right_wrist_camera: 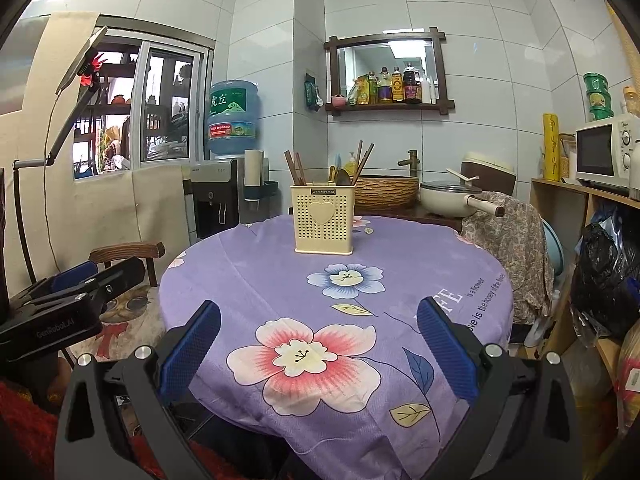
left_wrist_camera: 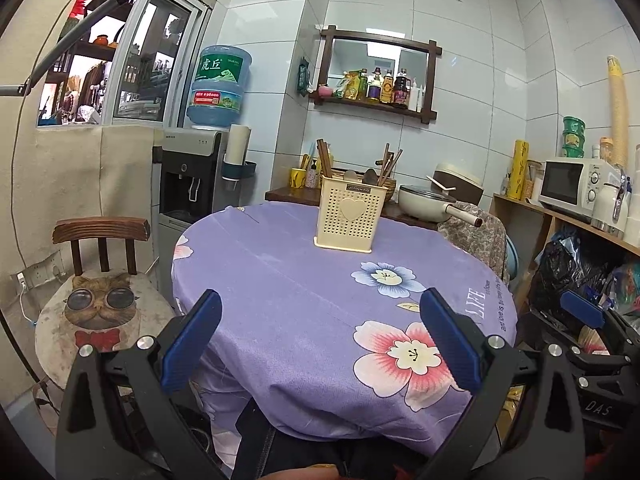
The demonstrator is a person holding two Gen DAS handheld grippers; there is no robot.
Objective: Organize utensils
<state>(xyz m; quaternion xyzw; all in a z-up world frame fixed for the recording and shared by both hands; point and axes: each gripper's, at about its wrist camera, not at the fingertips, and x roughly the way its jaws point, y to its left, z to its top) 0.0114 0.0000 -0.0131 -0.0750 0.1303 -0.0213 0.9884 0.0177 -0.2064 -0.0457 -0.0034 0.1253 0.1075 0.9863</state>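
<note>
A cream perforated utensil holder [left_wrist_camera: 347, 217] [right_wrist_camera: 325, 220] with a heart on its front stands upright at the far side of the round table [left_wrist_camera: 304, 280] [right_wrist_camera: 280, 272]. Wooden chopsticks [left_wrist_camera: 323, 158] [right_wrist_camera: 295, 169] and spoons [left_wrist_camera: 352, 176] [right_wrist_camera: 343, 177] stick up out of it. My left gripper [left_wrist_camera: 320, 304] hangs open over the table's near edge with nothing between its blue pads. My right gripper [right_wrist_camera: 318, 312] is also open and empty, above the near part of the purple flowered cloth. Each gripper shows at the edge of the other's view: the right one [left_wrist_camera: 582, 312], the left one [right_wrist_camera: 76, 280].
A wooden chair with a cat cushion [left_wrist_camera: 100, 312] stands left of the table. A water dispenser [left_wrist_camera: 188, 184] is behind it. A counter with a pan [left_wrist_camera: 428, 200], a basket sink [right_wrist_camera: 386, 192] and a fabric-covered chair [right_wrist_camera: 508, 240] lie beyond. Shelves with a microwave [left_wrist_camera: 568, 182] are on the right.
</note>
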